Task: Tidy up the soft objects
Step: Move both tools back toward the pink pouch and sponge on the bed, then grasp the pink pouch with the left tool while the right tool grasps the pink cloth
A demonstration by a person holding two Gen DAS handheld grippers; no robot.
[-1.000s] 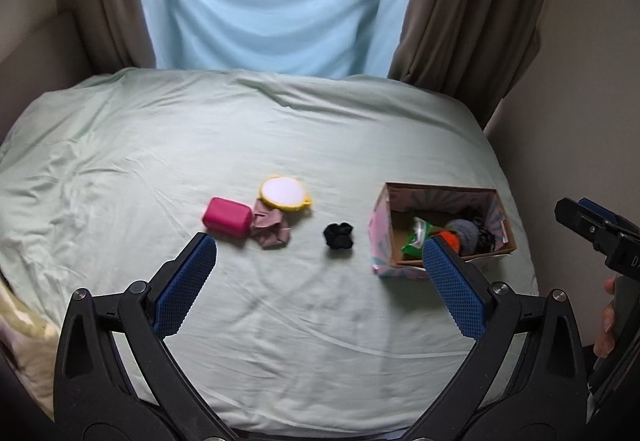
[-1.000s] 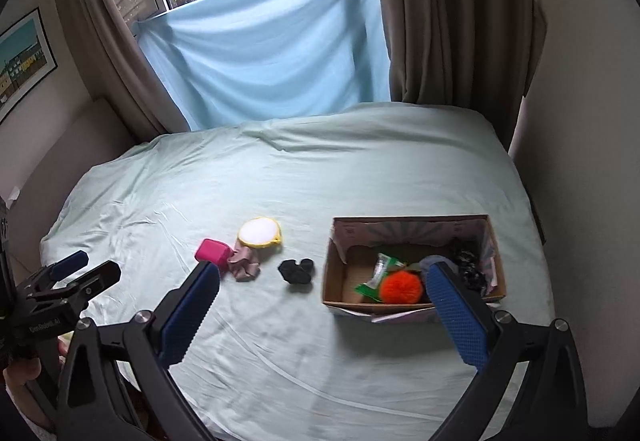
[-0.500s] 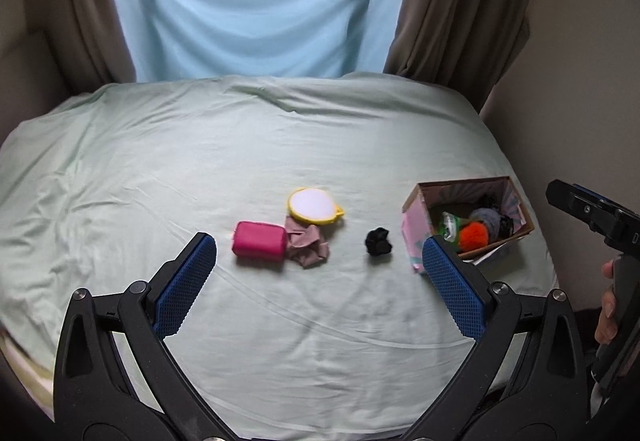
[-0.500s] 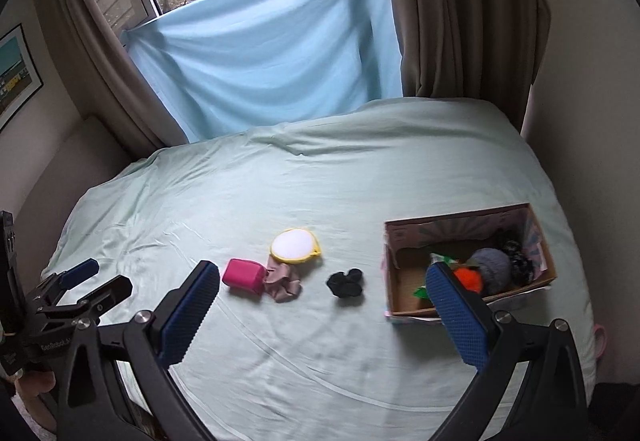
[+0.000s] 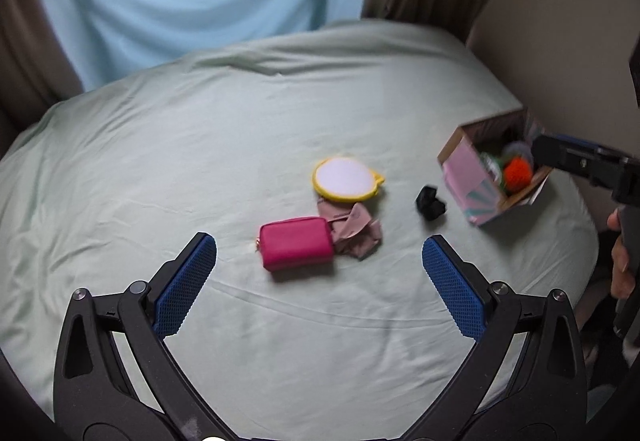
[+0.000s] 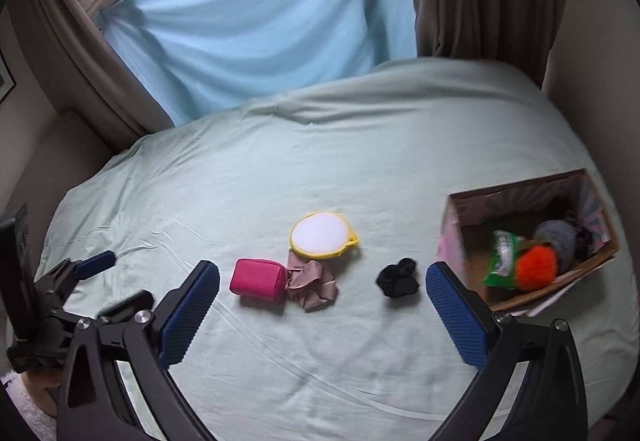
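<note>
Hovering above the pale green bed sheet [image 5: 168, 145], the left gripper [image 5: 319, 261] has its blue-padded fingers spread wide with nothing between them. Just ahead of it, between the two pads, lies a magenta zippered fabric pouch [image 5: 296, 243]. Touching the pouch's right end is a crumpled dusty-pink cloth scrunchie [image 5: 354, 231], and beyond that, touching its far edge, sits a round white pad with a yellow rim [image 5: 346, 179]. Further right and apart from these rests a small black fabric scrunchie [image 5: 430, 203], ahead of the left gripper's right pad. At the far right stands an open cardboard box with pink patterned sides [image 5: 466, 177], holding an orange fluffy pom-pom [image 6: 536, 267], a green printed packet [image 6: 502, 255] and a grey fuzzy ball [image 6: 558, 239]. The right gripper [image 6: 322, 291] also hangs over the sheet, fingers spread and empty, the pouch and pink scrunchie ahead between its pads, the box beyond its right pad.
</note>
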